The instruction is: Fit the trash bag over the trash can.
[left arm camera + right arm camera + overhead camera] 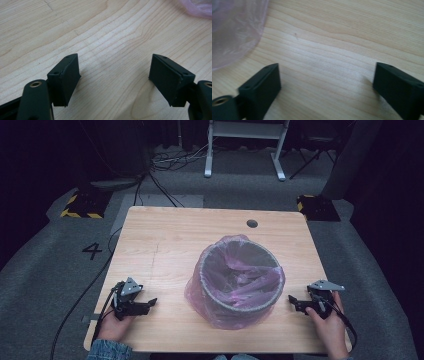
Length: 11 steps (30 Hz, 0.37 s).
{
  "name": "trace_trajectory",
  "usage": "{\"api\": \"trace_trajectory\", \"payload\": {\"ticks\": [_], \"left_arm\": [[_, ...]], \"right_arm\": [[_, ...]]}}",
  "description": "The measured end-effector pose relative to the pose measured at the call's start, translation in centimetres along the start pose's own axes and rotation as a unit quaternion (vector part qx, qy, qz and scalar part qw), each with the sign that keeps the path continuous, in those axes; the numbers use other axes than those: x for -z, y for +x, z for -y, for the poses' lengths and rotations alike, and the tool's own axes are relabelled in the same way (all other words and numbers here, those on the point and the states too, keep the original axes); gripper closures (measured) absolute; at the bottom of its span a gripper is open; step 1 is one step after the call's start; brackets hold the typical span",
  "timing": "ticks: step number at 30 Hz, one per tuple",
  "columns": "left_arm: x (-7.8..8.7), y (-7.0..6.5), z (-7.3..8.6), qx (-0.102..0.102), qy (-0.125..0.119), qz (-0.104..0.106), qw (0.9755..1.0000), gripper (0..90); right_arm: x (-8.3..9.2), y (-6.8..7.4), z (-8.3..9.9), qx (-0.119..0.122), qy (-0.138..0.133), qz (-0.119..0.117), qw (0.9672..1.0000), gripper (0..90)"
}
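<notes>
Left tool (150, 303) and right tool (295, 301) lie low, gaping, flanking bin (240, 280).

A light wooden table (165, 245) with rounded corners stands on grey carpet; a round bin (239, 281) lined with a pink plastic bag (197, 292) sits right of centre; a small dark hole, perhaps a cable port (252, 223), lies near the far edge.

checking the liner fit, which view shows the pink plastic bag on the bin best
The high view: the whole translucent pink plastic bag lines the round grey bin, folded over its rim. The left and right gripper views catch just a pink edge.
</notes>
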<state>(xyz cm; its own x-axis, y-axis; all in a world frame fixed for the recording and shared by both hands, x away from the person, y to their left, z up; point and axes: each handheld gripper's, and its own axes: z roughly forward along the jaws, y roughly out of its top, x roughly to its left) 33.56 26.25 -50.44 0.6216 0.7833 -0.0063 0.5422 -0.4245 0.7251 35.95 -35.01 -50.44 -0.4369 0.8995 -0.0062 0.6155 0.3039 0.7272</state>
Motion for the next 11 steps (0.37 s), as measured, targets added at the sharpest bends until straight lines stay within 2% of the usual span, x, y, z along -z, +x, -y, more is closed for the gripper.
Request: {"api": "trace_trajectory", "payload": {"ticks": [2,5,11], "left_arm": [[0.00,0.00,0.00,0.000,0.000,0.000,1.0000,24.2],[-0.01,-0.02,0.00,0.002,0.000,0.000,1.0000,24.2],[-0.01,-0.02,0.00,0.002,0.000,0.000,1.0000,24.1]], "right_arm": [[-0.44,-0.47,-0.29,0.004,0.010,-0.001,0.9999,0.0],[-0.91,-0.92,-0.73,0.018,0.011,-0.020,0.9996,0.0],[-1.04,-1.01,-0.86,0.023,0.012,-0.025,0.9994,0.0]]}}
